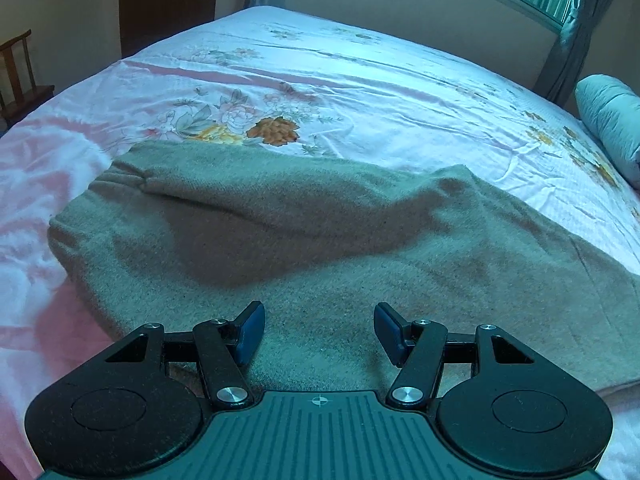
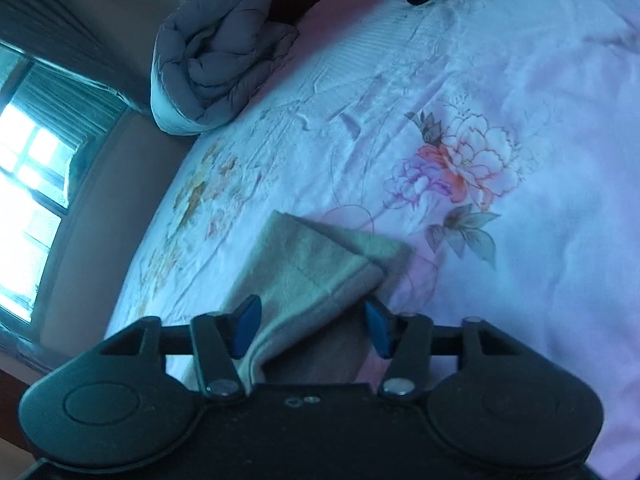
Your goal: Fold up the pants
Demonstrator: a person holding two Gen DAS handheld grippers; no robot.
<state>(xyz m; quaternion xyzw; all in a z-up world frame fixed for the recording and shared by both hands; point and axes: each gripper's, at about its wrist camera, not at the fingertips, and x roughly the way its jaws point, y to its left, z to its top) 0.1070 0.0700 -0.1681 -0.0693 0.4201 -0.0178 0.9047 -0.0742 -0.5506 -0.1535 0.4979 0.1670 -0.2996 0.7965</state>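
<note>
1. Left claw: jaws apart, nothing between the blue pads. It hangs over the pants, tilted down; can't tell if the pads touch the fabric.
2. Pants: grey-green, fleecy, spread on the bed sheet, filling the area straight ahead of the left claw and running off to both sides. A bunched fold sits ahead-left of the claw, with a dark shadow across the cloth just beyond the pads.
3. Right claw: jaws parted, not clamped. A doubled-over end of the pants lies between and ahead of the pads; cloth is right against the left pad, while the right pad stands clear of it. View is rolled sideways and a bit blurred.
4. That pants end shows two layers, hem edge pointing ahead-right of the right claw, resting on the sheet.
5. Bed sheet: white-pink w/ flower print; big flower ahead-right of the right claw.
6. Rolled grey quilt far ahead-left of the right claw, at the bed edge by the window.
7. Wooden chair far left of the left claw, off the bed.
</note>
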